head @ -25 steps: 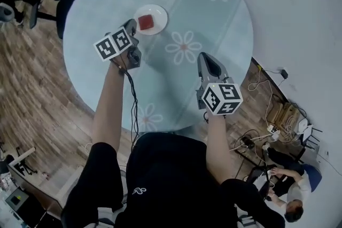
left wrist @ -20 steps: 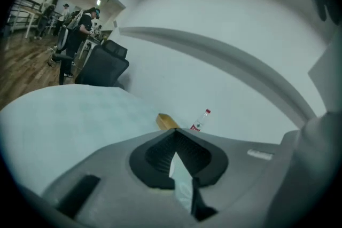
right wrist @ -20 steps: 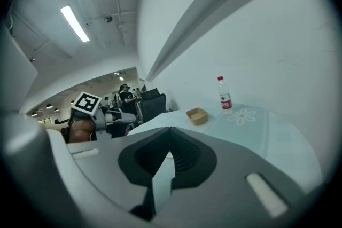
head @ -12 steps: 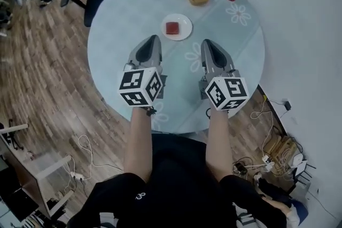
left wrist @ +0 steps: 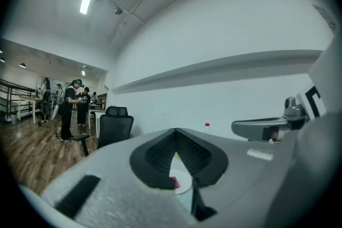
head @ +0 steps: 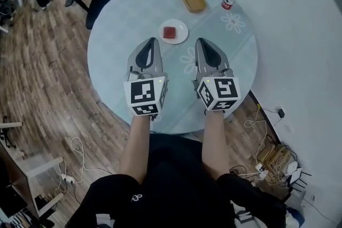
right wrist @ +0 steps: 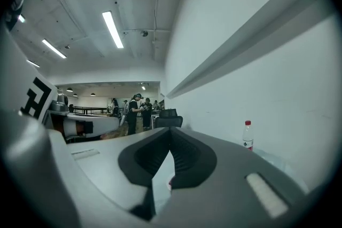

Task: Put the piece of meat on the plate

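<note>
Nearest, the left gripper [head: 150, 41] and right gripper [head: 200, 41] hang empty, fingers pressed together. Beyond them the piece of meat [head: 169, 32] already lies on the plate [head: 182, 38]; it looks soft, light and slippery, best pinched gently across its sides

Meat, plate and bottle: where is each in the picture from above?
meat [head: 169, 32], head view, middle of its red top
plate [head: 183, 34], head view, bare white rim beside the meat
bottle [head: 229, 0], head view, its labelled body
</note>
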